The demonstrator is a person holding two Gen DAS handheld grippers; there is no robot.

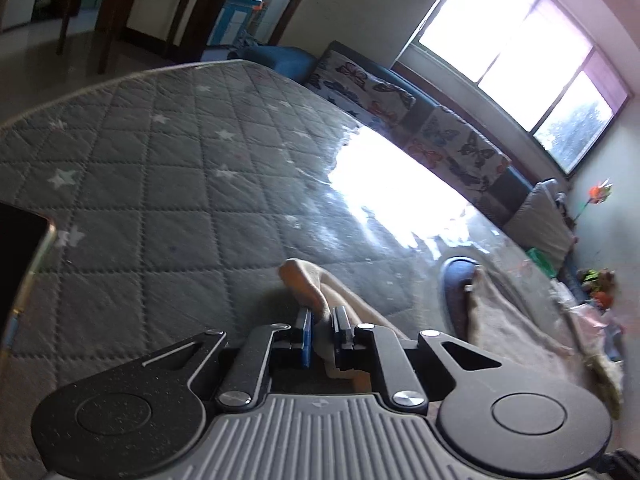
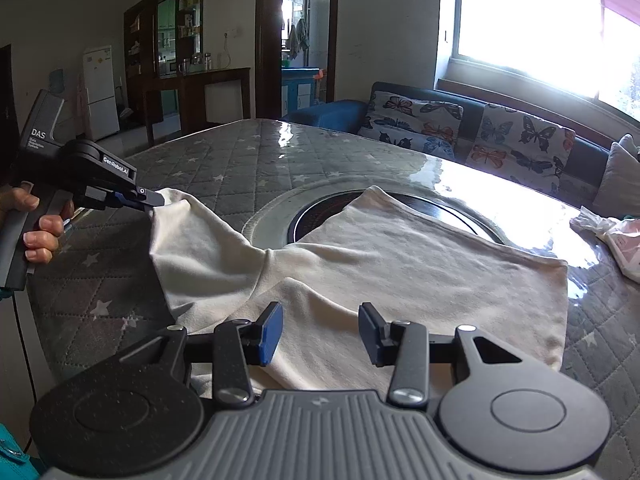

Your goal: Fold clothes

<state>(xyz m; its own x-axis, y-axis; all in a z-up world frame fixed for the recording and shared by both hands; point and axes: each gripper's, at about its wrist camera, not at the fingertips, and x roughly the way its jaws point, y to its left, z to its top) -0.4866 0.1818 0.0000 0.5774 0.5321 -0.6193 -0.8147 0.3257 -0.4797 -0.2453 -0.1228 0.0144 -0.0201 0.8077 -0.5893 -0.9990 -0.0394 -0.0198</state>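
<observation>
A cream-white garment (image 2: 392, 256) lies spread over the grey quilted table top (image 2: 224, 160), partly covering a round dark inset. My left gripper (image 2: 154, 200) is shut on the garment's left corner and holds it lifted off the table; a hand grips its handle. In the left wrist view the same gripper (image 1: 323, 330) pinches a beige fold of the garment (image 1: 308, 280) between its blue pads. My right gripper (image 2: 320, 332) hovers open just above the garment's near edge, nothing between its fingers.
A sofa with butterfly cushions (image 2: 500, 136) runs along the far side under a bright window (image 2: 540, 28). A crumpled plastic bag (image 2: 612, 236) lies at the table's right. A dark phone-like slab (image 1: 20, 256) sits at the left edge. Sun glare washes the table's far right.
</observation>
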